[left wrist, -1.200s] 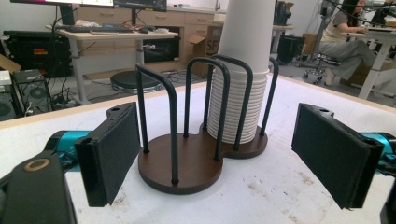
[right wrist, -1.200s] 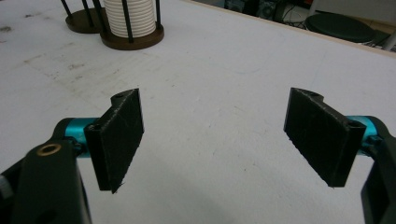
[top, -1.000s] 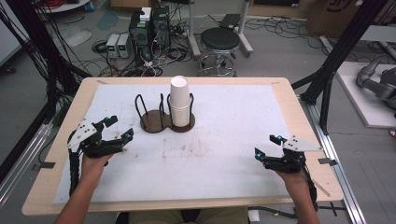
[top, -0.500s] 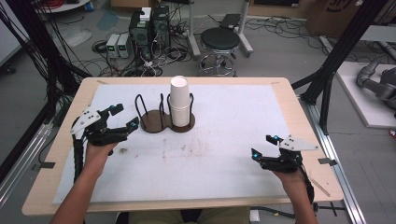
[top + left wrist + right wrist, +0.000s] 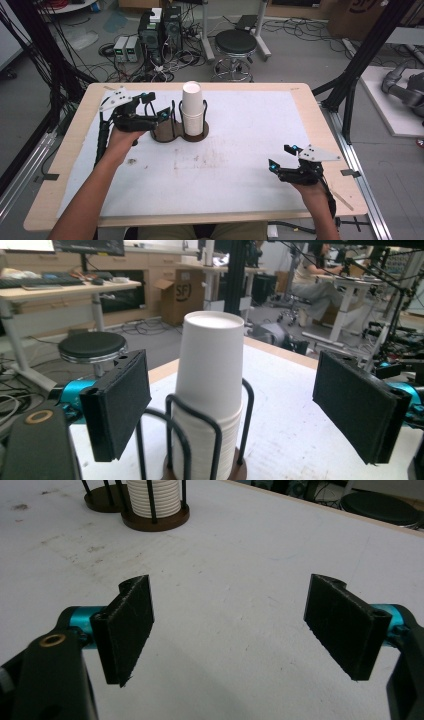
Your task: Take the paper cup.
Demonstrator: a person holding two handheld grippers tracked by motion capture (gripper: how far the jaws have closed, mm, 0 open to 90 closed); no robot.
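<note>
1. Left tongs [image 5: 156,106]: spread wide, holding nothing; ahead stands a smooth white paper cup stack [image 5: 211,390] in a black wire holder [image 5: 200,440].
2. Right tongs [image 5: 281,157]: wide open, holding nothing, over the scuffed white surface [image 5: 240,170], holder well beyond.

One stack of cups [image 5: 192,107] — how many cups it holds cannot be told — in one holder [image 5: 176,131] with two rings; two grippers, left [image 5: 156,105] and right [image 5: 281,156]; one table [image 5: 320,125] — one stool [image 5: 235,42] beyond it
</note>
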